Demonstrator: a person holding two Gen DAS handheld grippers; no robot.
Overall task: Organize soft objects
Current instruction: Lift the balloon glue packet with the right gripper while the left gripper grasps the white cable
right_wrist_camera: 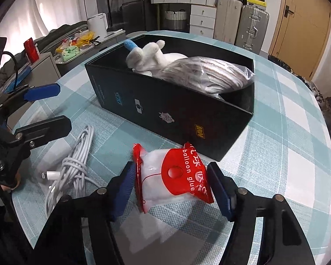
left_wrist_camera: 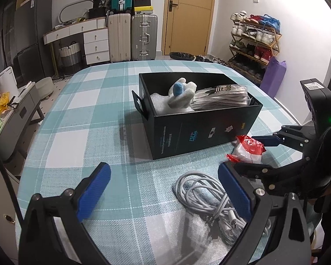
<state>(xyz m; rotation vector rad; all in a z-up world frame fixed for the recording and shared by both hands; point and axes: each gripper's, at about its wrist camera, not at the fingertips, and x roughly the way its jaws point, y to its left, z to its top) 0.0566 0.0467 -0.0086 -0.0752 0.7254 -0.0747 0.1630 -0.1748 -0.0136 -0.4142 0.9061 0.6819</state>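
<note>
**Tongs closed around the balloon-glue packet beside the box**

Right tongs [right_wrist_camera: 173,190] are partly drawn in around one red-and-white packet [right_wrist_camera: 172,176] printed "balloon glue". Their blue pads [right_wrist_camera: 125,190] sit against the packet's two sides, at 9 and 3 o'clock of it, and it lies on the checked bench [right_wrist_camera: 286,154] just at 6 o'clock of the black box [right_wrist_camera: 165,110], seen from the right wrist.

Left tongs [left_wrist_camera: 163,190] stand wide apart and grip nothing. One blue pad is at 9 o'clock and the other at 3 o'clock of a single coiled white cable [left_wrist_camera: 200,194], which rests on the bench on a sheet of white foam wrap [left_wrist_camera: 187,227]; whether the 3 o'clock pad touches the coil cannot be told.

Counted: one box, open at the top, holding one white plush toy [left_wrist_camera: 181,95] with a blue part, and one clear bag of striped socks [left_wrist_camera: 220,99] at 3 o'clock of the toy. One packet and one cable lie outside the box.
</note>
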